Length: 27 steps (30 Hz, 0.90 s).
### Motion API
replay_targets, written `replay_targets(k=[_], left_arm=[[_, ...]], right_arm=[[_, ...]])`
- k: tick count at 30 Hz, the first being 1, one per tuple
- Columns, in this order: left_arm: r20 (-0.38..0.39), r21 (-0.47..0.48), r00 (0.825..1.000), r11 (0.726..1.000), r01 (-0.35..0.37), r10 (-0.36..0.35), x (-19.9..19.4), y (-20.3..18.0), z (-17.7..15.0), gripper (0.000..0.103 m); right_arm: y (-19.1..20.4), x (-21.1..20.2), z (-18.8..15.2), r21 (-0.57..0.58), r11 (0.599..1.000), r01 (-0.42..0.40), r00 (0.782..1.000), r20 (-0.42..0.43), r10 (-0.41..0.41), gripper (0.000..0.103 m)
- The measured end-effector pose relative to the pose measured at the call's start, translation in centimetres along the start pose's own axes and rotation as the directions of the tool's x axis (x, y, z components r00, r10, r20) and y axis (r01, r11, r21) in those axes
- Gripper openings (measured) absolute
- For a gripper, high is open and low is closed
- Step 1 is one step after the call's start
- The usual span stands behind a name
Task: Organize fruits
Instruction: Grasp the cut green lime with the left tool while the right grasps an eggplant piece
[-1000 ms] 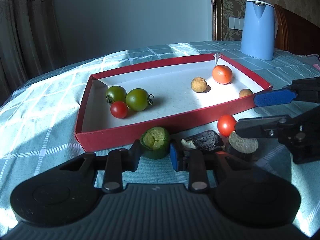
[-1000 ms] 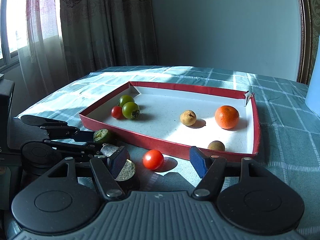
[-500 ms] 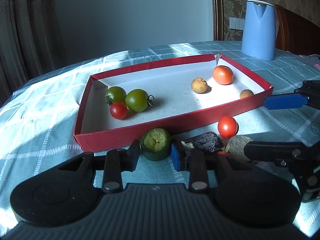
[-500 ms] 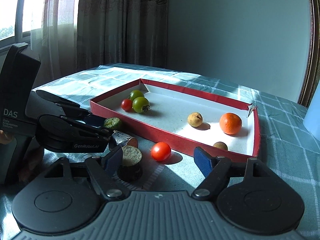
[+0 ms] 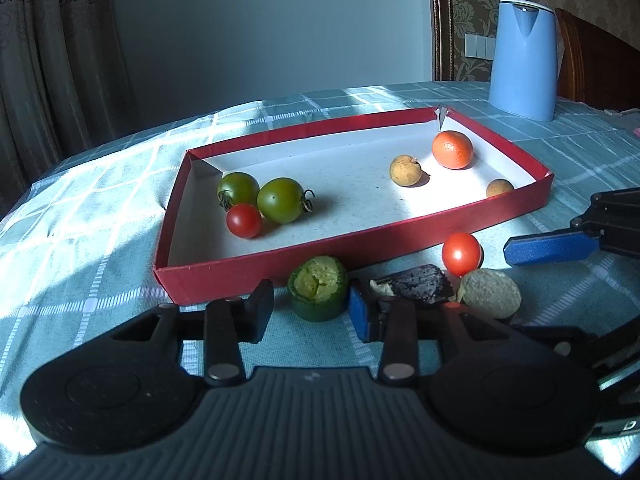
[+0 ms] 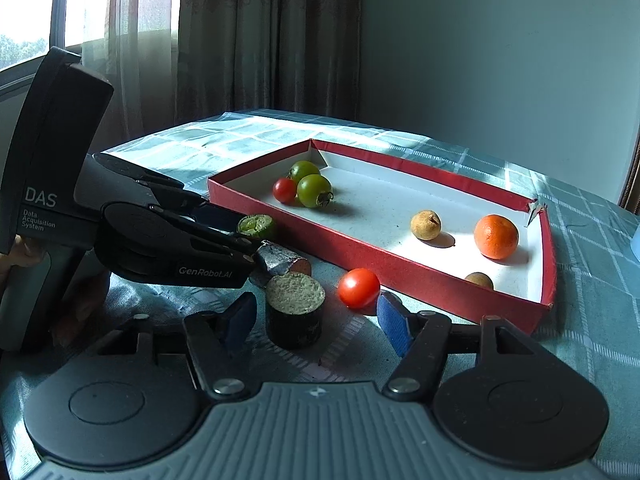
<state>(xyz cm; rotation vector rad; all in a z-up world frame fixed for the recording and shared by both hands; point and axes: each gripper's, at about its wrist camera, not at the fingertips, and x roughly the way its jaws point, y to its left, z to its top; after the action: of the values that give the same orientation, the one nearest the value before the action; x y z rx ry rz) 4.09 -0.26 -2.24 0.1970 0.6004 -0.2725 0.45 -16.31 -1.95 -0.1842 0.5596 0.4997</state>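
Since the earlier frames our right gripper (image 6: 316,316) has slid sideways, so the dark cut cylinder (image 6: 295,309) now sits between its fingers instead of against the left one; its jaws are closing, with a gap visible on both sides of the piece. In the left wrist view that same pale-topped cylinder (image 5: 489,293) lies at lower right, and only one blue finger of the right gripper shows at the right edge.

Our left gripper (image 5: 308,309) hangs low centre in its own view. Its jaws are opening, narrow, around the green cut fruit piece (image 5: 318,288); we see a slim gap on each side, pads not pressing. From the right wrist view this piece (image 6: 256,226) sits mid-left, just outside the near wall of the red tray (image 6: 384,258).

A dark foil-like piece (image 5: 416,289) lies just right of the left gripper's blue pad. One red cherry tomato (image 5: 461,253) rests on the checked tablecloth (image 5: 80,240), near the tray's front wall, outside it.

Inside the tray: two green tomatoes (image 5: 280,200) and a small red tomato (image 5: 244,220) clustered at its left end; an orange (image 5: 452,149), a tan round fruit (image 5: 405,170) and a second tan one (image 5: 499,188) at the right end.

A blue kettle (image 5: 523,60) stands upper right.
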Motion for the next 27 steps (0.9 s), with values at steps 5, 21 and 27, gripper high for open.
replay_targets(k=[5,21,27], left_arm=[[0.003,0.011,1.000,1.000,-0.008,0.008,0.0,-0.2,0.0,0.037],[0.007,0.023,1.000,1.000,-0.014,0.013,0.0,-0.3,-0.1,0.035],[0.010,0.038,1.000,0.999,-0.009,0.008,-0.1,-0.7,-0.1,0.028]], right_arm=[[0.3,1.3,-0.1,0.016,1.000,-0.025,0.999,-0.047,0.026,0.042],[0.4,0.9,-0.4,0.051,0.999,-0.001,0.999,-0.048,0.003,0.033],[0.3,0.6,-0.5,0.055,0.998,0.008,0.999,-0.036,-0.006,0.033]])
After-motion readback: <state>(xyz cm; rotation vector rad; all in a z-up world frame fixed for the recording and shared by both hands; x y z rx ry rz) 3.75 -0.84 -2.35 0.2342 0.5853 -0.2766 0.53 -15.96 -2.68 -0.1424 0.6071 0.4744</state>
